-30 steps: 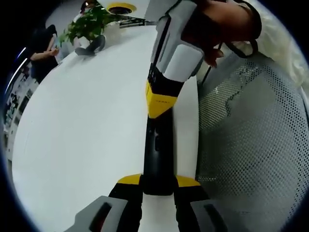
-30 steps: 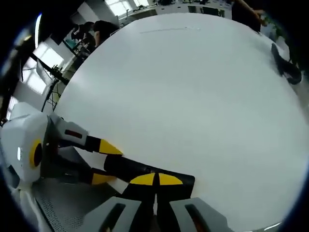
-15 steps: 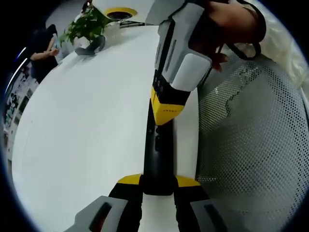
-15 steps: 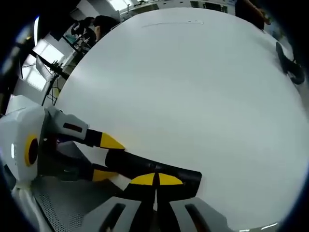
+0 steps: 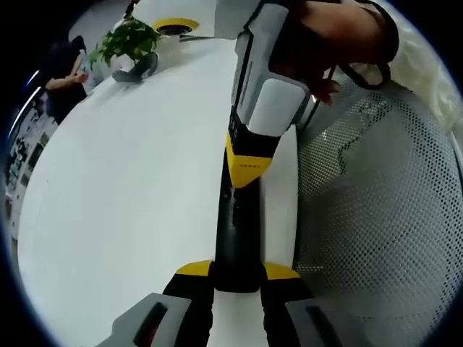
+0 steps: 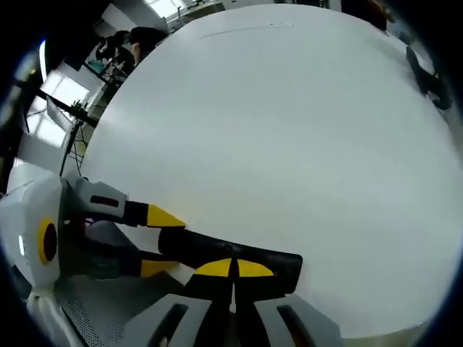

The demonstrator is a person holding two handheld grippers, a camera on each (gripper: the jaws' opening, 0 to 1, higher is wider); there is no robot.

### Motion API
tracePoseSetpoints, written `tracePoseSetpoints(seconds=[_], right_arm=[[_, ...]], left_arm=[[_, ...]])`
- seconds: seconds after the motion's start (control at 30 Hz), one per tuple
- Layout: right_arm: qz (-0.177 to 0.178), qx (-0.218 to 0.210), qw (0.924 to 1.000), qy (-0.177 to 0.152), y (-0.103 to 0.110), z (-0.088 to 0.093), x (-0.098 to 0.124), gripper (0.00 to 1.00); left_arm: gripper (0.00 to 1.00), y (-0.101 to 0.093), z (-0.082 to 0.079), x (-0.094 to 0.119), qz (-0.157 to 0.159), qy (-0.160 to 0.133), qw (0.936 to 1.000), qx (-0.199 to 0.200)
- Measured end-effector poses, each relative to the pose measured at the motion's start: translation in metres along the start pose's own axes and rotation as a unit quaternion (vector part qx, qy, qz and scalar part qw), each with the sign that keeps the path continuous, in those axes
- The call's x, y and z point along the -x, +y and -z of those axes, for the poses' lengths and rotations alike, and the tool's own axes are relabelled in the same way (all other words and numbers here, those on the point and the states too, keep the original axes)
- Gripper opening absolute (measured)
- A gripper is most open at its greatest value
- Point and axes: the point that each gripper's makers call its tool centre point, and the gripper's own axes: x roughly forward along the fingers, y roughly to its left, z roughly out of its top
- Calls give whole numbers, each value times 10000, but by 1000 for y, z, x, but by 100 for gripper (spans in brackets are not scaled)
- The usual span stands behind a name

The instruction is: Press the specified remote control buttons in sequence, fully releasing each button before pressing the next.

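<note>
the left tongs (image 5: 237,278) clamp the black remote (image 5: 236,231) steady above the bench (image 5: 130,181) so the closed right tongs (image 5: 246,170) can poke its buttons.

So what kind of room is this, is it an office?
Probably an office or meeting room. There is a big white table, a grey mesh chair next to it, a potted plant at the far end, and people at desks beyond the table.
</note>
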Motion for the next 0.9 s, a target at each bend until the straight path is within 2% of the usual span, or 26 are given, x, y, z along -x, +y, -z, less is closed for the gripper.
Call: tracePoseSetpoints(seconds=[0.3, 0.47, 0.67, 0.9], right_arm=[[-41, -64, 10000, 19, 1, 1, 0, 0], [-63, -91, 9999, -132, 1, 2, 0, 0], [-60, -61, 9995, -291, 4, 5, 2, 0], [-62, 25, 9999, -156, 4, 9, 4, 0]], left_arm=[[24, 0, -1, 0, -32, -2, 10000, 72], [24, -1, 0, 0, -67, -29, 10000, 28], [24, -1, 0, 0, -94, 71, 9999, 13], [24, -1, 1, 0, -111, 83, 9999, -17]])
